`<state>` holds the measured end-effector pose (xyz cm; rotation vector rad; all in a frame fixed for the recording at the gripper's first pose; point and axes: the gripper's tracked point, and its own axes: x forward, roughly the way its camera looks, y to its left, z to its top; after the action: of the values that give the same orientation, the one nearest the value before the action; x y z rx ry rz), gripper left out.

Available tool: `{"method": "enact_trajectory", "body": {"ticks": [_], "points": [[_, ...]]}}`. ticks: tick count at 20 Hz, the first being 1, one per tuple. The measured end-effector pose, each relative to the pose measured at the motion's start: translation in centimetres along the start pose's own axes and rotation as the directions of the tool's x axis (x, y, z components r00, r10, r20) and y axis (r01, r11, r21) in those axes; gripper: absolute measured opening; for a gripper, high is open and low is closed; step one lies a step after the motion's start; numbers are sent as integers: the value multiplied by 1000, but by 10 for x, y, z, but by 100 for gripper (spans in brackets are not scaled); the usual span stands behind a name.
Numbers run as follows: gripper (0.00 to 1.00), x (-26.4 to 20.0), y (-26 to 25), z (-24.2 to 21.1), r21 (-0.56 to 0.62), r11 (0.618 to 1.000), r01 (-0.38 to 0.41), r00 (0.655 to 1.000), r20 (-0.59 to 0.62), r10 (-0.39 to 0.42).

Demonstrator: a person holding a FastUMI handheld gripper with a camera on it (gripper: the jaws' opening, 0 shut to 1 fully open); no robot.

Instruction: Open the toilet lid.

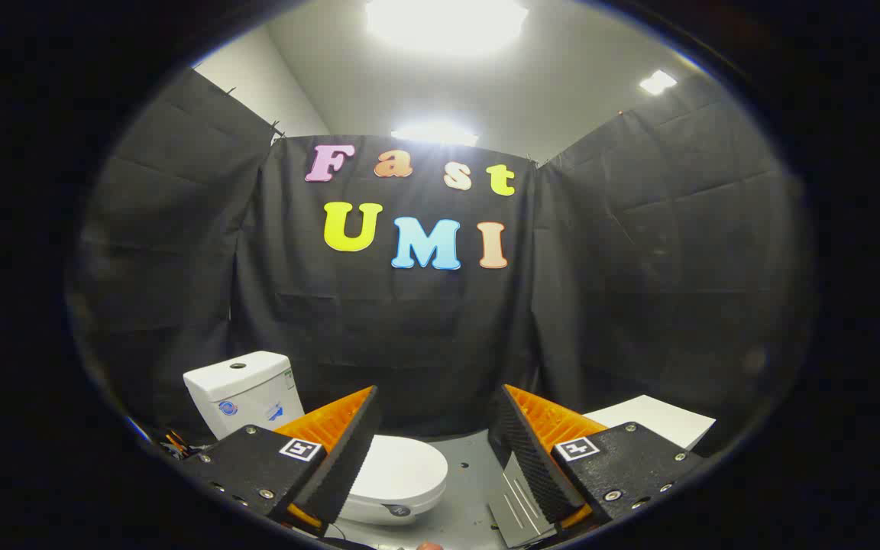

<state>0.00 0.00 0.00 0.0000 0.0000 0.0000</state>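
Tongs (434, 428) hanging wide open with nothing between them, probably held back and high to line up on the toilet lid (398, 466), sitting flat and closed just below and ahead of the fingers, cistern (241, 389) behind it, white box (658, 420) off right.

We're riding on the gripper (434, 416), looking forward along its two spread fingers and slightly down at the grey floor (467, 489). The toilet (394, 477) sits close, just ahead by the left finger, lid down. Beyond hangs the black cloth wall (409, 328), ceiling lights (446, 19) above.
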Motion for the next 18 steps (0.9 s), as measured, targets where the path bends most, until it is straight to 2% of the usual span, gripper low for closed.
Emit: {"method": "enact_trajectory", "body": {"ticks": [5,9,15,18], "points": [[95,9,12,-31,-18,999,-35,999,-40,34],[95,12,21,-42,35,996,-83,996,-40,85],[95,15,11,-40,25,998,-53,999,-5,53],[95,16,17,-39,43,997,-71,997,7,71]]}}
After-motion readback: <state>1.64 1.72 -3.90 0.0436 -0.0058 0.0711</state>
